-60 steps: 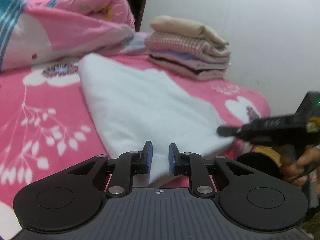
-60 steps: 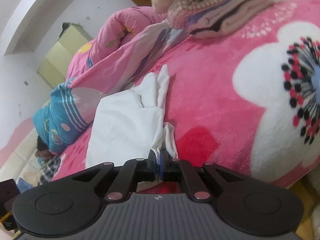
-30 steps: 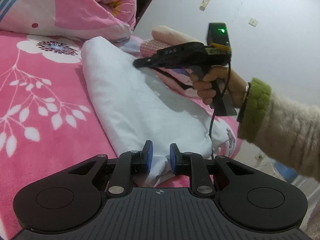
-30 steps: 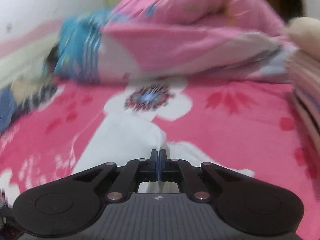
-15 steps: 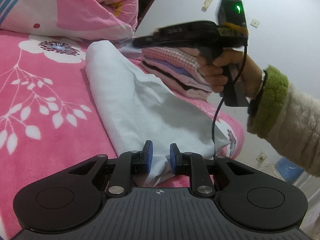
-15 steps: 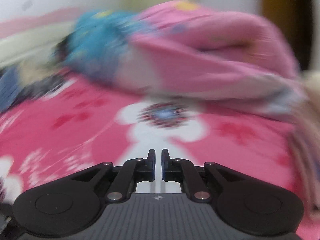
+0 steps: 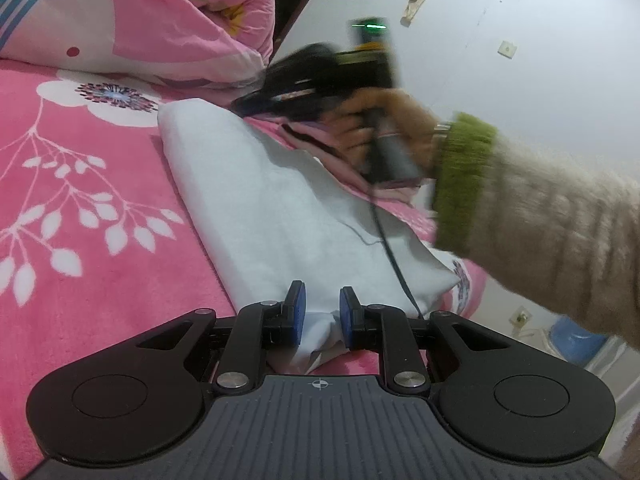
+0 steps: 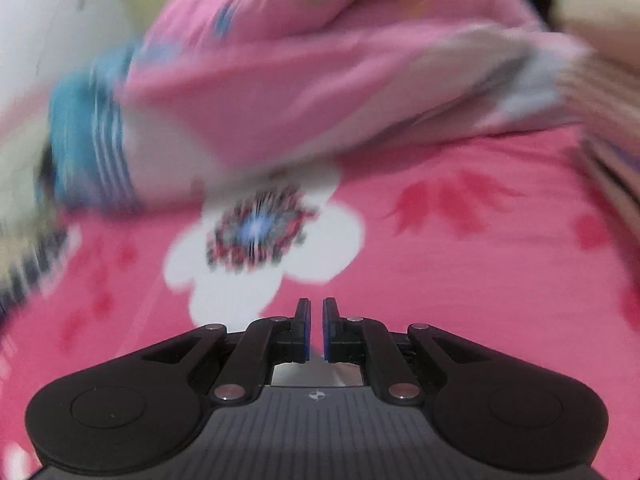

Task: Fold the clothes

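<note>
Two blue pads of the left gripper (image 7: 321, 312) pinch a bunched corner of the white garment (image 7: 272, 208), which lies folded in a long strip on the pink floral bedspread (image 7: 80, 208), running from the pads toward eleven o'clock in the left wrist view. The right gripper (image 8: 317, 328) has a narrow gap between its pads and nothing shows between them; it grips no cloth. In the left wrist view that gripper appears blurred at about one o'clock, above the garment's far end, carried by a hand (image 7: 376, 128) in a green-cuffed fleecy sleeve (image 7: 540, 216), its cable (image 7: 394, 256) trailing over the cloth. Beyond, at twelve o'clock, lies a rolled pink quilt (image 7: 160, 20); folded pinkish clothes (image 7: 320, 144) peek out behind the hand.

Judging the risks: with only one corner held, any tug by the left hand could drag the strip askew or open the fold. The dangling cable might snag and ruffle the top layer. A hasty regrasp at the far end may catch just one layer, spoiling the next fold.
</note>
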